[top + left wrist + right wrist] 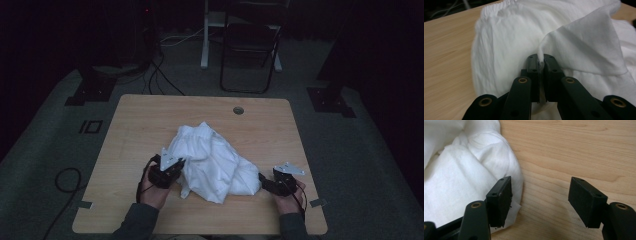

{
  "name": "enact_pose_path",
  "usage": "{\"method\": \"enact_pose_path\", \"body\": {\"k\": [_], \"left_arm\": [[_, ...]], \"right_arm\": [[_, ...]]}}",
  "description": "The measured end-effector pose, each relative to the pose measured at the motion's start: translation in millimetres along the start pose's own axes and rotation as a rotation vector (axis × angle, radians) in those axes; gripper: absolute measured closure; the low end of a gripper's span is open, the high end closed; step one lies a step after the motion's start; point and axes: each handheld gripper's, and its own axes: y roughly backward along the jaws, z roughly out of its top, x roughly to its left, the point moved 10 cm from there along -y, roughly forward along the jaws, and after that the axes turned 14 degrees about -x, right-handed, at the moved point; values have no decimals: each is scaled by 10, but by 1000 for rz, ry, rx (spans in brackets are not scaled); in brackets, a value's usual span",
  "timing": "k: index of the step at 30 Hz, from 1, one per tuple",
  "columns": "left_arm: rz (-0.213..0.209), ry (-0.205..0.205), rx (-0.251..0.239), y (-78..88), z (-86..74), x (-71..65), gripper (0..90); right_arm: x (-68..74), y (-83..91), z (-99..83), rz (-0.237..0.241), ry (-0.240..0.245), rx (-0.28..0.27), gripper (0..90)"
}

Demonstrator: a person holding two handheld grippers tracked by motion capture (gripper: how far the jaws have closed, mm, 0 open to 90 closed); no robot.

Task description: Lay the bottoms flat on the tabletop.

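A crumpled white garment (210, 162) with an elastic waistband (496, 7) lies in a heap on the wooden table (145, 120). My left gripper (176, 167) is at the heap's left side, shut on a fold of the white cloth (541, 53) that rises pinched between its pads. My right gripper (261, 179) sits at the heap's right edge. Its jaws stand open, with bare wood between the pads (581, 197) and the left pad (500, 197) resting against the cloth's edge (474, 177).
A round cable hole (238, 110) is in the table's far edge. A dark folding chair (250, 47) and a white stand (205, 35) are on the floor beyond the table. Cables (67, 180) lie on the carpet at the left.
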Motion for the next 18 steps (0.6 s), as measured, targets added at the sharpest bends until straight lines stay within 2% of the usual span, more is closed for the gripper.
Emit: {"method": "enact_pose_path", "body": {"k": [2,3,4,5,6,7,8,9,10,11,12,13,14,15,16,17,18], "left_arm": [[36,20,-5,64,-25,159,849],[74,44,-7,141,-61,325,849],[74,44,-7,141,-61,325,848],[115,62,-5,224,-114,500,848],[115,62,-5,224,-114,500,847],[158,88,2,312,-191,678,846],[158,88,2,312,-191,678,846],[198,121,12,399,-295,848,843],[198,121,12,399,-295,848,841],[234,142,35,480,-429,1002,837],[234,142,35,480,-429,1002,833],[271,172,62,546,-582,1137,823],[271,172,62,546,-582,1137,811],[306,205,87,607,-721,1241,781],[306,205,87,607,-721,1241,741],[325,235,91,670,-792,1297,692],[325,235,91,670,-792,1297,651]], "right_arm": [[6,-2,-2,1,3,1,351],[8,-1,-2,2,2,0,351],[8,-1,-2,2,2,0,351],[9,-1,-3,3,2,0,351],[9,-1,-3,3,2,0,351],[12,-2,-4,5,5,1,351],[12,-2,-4,5,5,1,351],[18,-4,-6,6,8,3,351],[18,-4,-6,6,8,3,351],[23,-8,-7,7,11,3,351],[23,-8,-7,7,11,3,351],[24,-9,-7,7,12,3,351],[24,-9,-7,7,12,3,351],[24,-10,-6,7,11,2,351],[24,-10,-6,7,11,2,351],[27,-9,-1,8,14,1,352],[27,-9,-1,8,14,1,352]]}}
